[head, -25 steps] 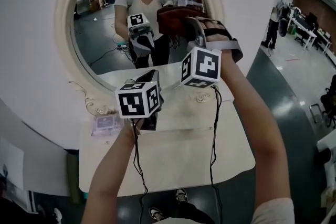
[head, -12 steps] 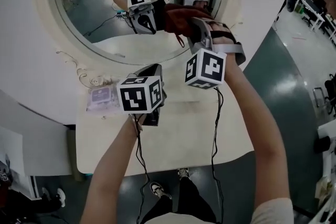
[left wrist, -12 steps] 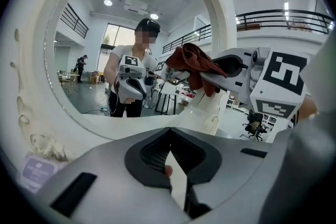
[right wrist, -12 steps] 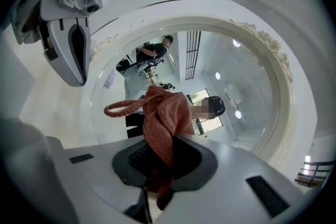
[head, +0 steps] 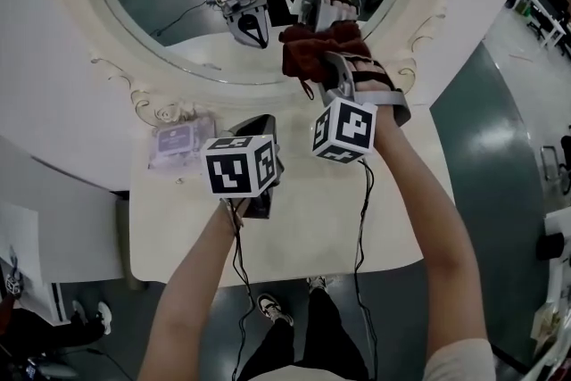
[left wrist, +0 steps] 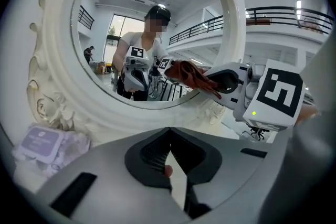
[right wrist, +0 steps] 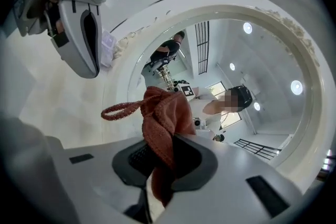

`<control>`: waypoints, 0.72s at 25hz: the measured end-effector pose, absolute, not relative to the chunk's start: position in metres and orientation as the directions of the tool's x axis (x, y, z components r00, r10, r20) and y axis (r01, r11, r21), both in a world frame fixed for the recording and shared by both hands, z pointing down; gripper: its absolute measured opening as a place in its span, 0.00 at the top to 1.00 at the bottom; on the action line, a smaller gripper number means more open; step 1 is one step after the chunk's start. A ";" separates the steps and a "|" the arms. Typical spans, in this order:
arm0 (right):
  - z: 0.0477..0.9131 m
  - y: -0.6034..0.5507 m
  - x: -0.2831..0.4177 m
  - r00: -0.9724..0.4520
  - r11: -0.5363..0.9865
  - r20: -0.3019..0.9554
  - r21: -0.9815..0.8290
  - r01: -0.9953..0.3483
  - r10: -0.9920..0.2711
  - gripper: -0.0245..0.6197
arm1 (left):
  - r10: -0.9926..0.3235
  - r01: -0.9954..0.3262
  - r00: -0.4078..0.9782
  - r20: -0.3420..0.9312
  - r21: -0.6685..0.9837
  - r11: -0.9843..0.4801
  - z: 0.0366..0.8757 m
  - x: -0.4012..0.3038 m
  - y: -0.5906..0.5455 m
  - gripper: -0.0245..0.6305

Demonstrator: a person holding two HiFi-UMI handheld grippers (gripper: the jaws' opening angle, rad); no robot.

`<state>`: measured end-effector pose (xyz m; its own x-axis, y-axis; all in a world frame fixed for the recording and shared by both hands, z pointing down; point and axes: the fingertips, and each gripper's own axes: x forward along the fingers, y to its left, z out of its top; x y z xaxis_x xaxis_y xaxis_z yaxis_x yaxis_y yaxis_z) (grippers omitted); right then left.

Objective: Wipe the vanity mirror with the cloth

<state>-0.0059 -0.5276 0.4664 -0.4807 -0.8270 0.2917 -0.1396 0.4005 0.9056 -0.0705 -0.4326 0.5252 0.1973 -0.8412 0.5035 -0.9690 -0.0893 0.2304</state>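
Far left, small packet [head: 176, 141] lying by the frame. Next, left gripper [left wrist: 169, 136] clamped shut on nothing, over the vanity top [head: 294, 236]. Then dark red cloth [head: 317, 49] bunched at the lower edge of the mirror [head: 178, 22], pinched in the closed right gripper [right wrist: 167, 138]. Could pull free on a hard swipe, snag that loose loop on the frame, or scrape bare jaw across glass

The cloth [head: 318, 49] is rough, nubbly red terry; the mirror frame [head: 76, 4] glossy cream moulding; the counter [head: 294, 236] smooth and matt.
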 end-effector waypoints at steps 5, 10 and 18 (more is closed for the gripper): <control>0.470 -0.526 -0.006 -0.475 0.427 0.322 0.895 -0.129 -0.819 0.86 | -0.846 -0.969 0.192 0.498 0.232 -0.083 0.519 -0.076 -0.431 0.95; 0.457 -0.517 -0.007 -0.499 0.439 0.308 0.883 -0.167 -0.810 0.86 | -0.859 -0.970 0.194 0.474 0.222 -0.097 0.501 -0.078 -0.428 0.95; 0.413 -0.454 0.000 -0.533 0.495 0.258 0.788 -0.366 -0.805 0.86 | -0.894 -0.976 0.172 0.414 0.197 -0.096 0.447 -0.097 -0.387 0.95</control>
